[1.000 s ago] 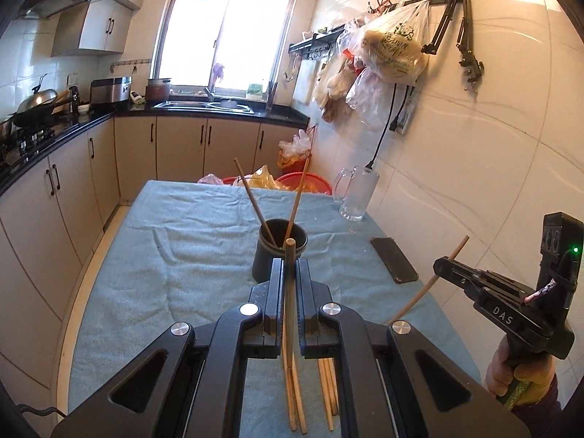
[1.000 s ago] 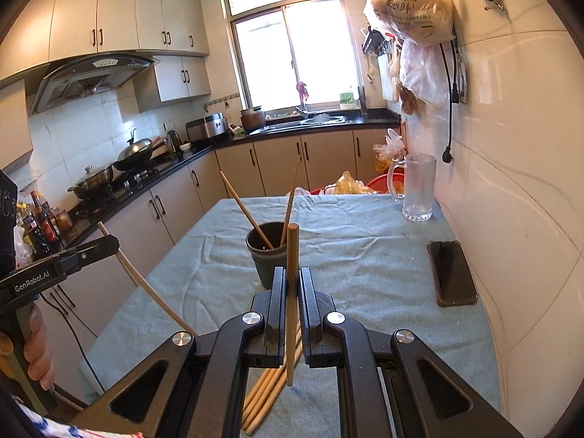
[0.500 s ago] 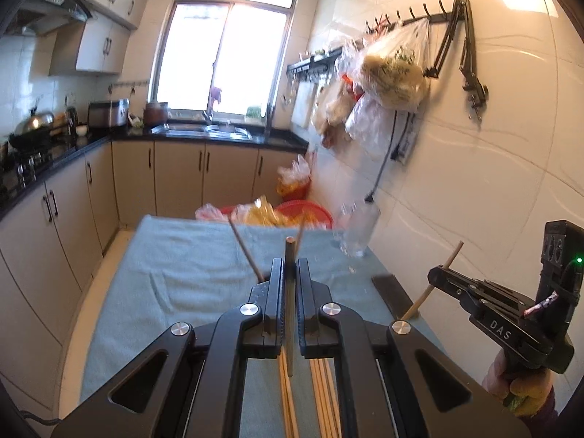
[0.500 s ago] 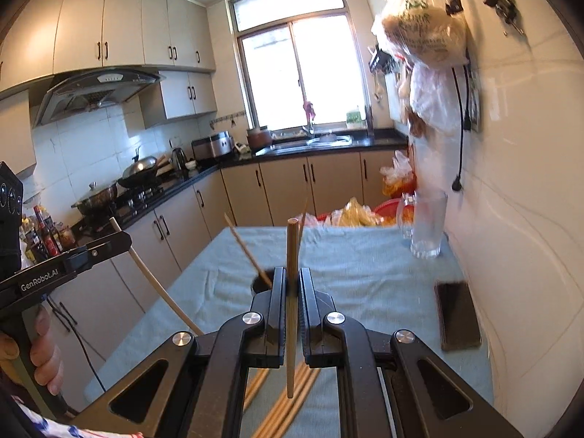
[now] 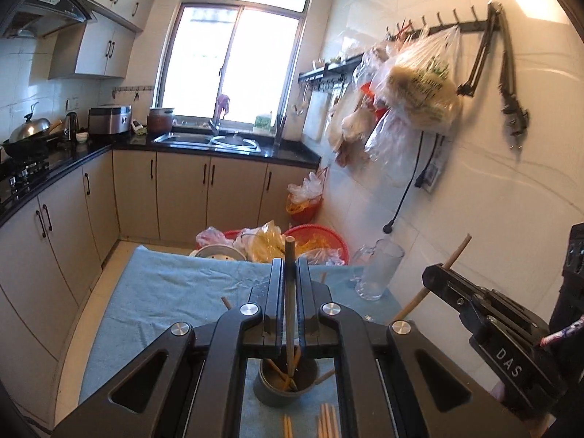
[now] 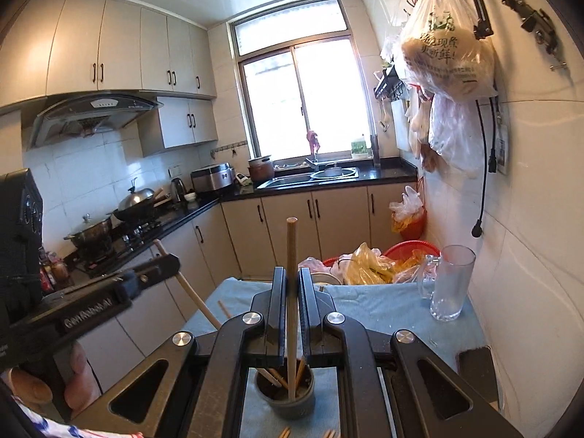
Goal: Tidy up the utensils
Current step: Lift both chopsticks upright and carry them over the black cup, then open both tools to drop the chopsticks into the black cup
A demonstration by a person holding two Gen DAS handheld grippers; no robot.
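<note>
My left gripper point(image 5: 288, 273) is shut on an upright wooden chopstick point(image 5: 290, 303) whose lower end is inside the dark cup point(image 5: 286, 383). My right gripper point(image 6: 292, 284) is shut on another upright chopstick point(image 6: 292, 292) whose lower end is also in the cup point(image 6: 284, 388). The cup holds several chopsticks and stands on the blue cloth point(image 5: 164, 292). Loose chopsticks point(image 5: 325, 421) lie on the cloth in front of the cup. Each gripper also shows from the side in the other view, the right point(image 5: 434, 277) and the left point(image 6: 171, 264).
A glass mug point(image 6: 447, 284) stands at the table's far right by the tiled wall. A black phone point(image 6: 478, 368) lies on the right. Red basins point(image 5: 317, 241) with plastic bags sit beyond the far edge. Bags point(image 6: 449, 51) hang on the wall.
Both grippers rose and moved forward over the cup. Each chopstick has turned upright and its lower end has gone down into the cup.
</note>
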